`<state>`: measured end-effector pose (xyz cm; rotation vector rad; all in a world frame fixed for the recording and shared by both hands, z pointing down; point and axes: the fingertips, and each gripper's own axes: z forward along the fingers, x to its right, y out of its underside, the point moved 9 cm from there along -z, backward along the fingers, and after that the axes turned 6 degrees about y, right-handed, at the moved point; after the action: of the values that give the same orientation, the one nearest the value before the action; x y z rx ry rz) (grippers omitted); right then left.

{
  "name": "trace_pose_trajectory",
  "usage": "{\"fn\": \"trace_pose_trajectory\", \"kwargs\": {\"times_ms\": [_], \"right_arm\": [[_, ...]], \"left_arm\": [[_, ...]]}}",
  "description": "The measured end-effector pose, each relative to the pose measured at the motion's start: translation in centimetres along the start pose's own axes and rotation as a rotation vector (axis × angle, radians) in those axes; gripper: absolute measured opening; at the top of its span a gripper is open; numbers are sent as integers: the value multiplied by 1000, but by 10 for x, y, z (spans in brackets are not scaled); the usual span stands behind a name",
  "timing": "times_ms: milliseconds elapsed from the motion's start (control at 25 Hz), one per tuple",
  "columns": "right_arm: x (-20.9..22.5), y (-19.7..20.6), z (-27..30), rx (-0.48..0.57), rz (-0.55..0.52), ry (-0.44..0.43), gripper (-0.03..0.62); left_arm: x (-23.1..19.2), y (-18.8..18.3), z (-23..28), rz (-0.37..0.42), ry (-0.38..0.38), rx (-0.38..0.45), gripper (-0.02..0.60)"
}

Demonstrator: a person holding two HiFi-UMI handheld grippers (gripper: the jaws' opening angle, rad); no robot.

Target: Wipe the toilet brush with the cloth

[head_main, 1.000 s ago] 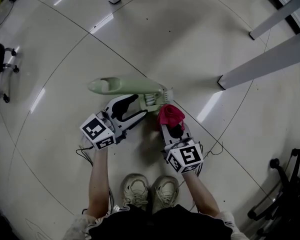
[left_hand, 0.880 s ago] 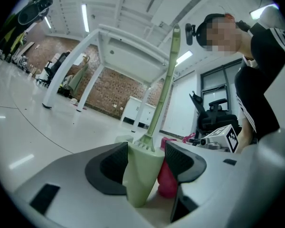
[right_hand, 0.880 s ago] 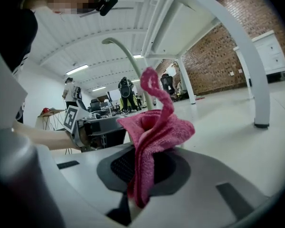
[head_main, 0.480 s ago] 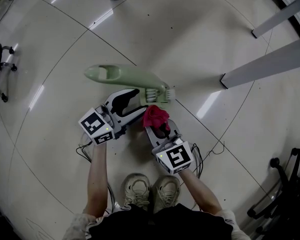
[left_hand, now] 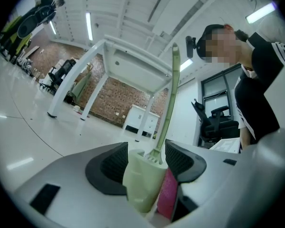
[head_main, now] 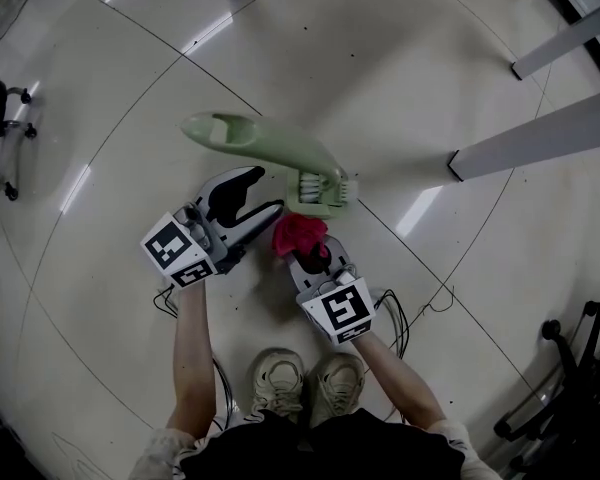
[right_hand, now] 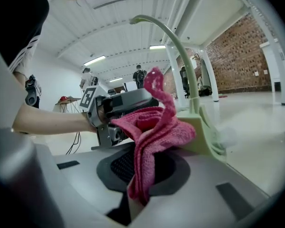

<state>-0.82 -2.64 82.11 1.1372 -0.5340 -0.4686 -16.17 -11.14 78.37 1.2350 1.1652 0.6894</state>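
The toilet brush (head_main: pixel 270 146) is pale green plastic, smooth with a dull sheen. The cloth (head_main: pixel 298 234) is pink terry, fuzzy and rough. The left gripper (head_main: pixel 268 190) and right gripper (head_main: pixel 306 258) have smooth matt plastic shells; the left one's pads (left_hand: pixel 114 165) are black and finely ribbed. The floor (head_main: pixel 380 68) is pale and glossy, with bright streaks of reflected light.

Pale green toilet brush (head_main: pixel 280 148), deep pink cloth (head_main: pixel 298 233), glossy off-white floor (head_main: pixel 380 68).

I can read no words, numbers or brand names anywhere. The left marker cube (head_main: pixel 177 250) and right marker cube (head_main: pixel 338 310) bear only black-and-white square patterns.
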Motion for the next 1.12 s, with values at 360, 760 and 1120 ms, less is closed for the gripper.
{"fn": "trace_pose_trajectory", "kwargs": {"times_ms": [360,760,1120], "right_arm": [[-8,-22,-16,56,66,-39,32],[5,-66,-66,149,119,-35,32],[44,-127,-82,295,83,17,32]], "left_arm": [[24,-71,-9,89,74,130,249],[47,-205,20,233,373,296,247],[52,-228,57,281,425,129,112]]}}
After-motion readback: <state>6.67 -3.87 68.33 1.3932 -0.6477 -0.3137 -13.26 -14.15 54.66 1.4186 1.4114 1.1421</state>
